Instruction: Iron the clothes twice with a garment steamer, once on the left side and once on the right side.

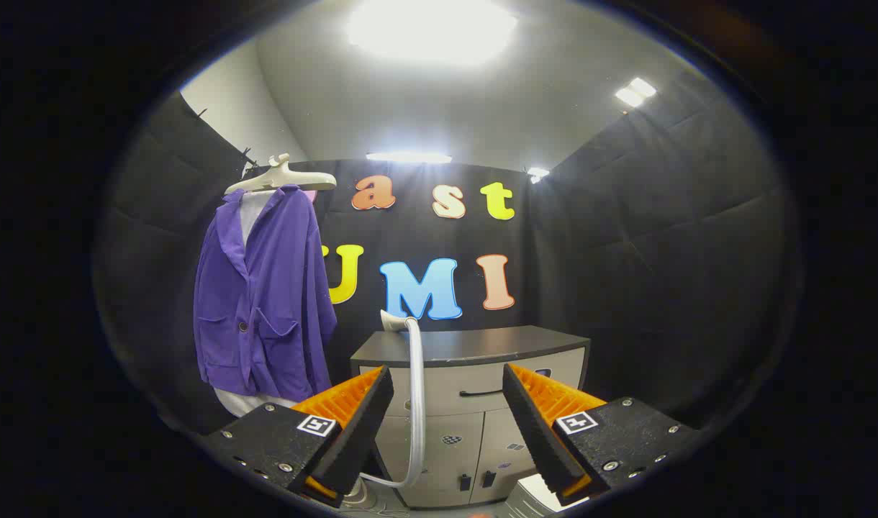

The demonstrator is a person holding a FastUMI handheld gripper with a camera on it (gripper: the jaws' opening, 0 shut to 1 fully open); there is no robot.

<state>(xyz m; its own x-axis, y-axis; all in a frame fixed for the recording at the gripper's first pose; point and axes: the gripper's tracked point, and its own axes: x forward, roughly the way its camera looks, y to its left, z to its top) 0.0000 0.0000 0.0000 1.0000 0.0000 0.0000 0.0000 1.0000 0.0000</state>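
Booth holds a purple jacket [263, 295] hanging beside the cabinet [475, 403], your gripper [446, 424] gapes wide and empty, so grab the steamer head [394, 321] first.

Dark-topped cabinet [475, 388] against black padded walls [669, 252].

The gripper [447, 421] is held level and facing forward, its two fingers [360, 424] spread wide apart with an open gap between them, gripping nothing and touching nothing at their tips.
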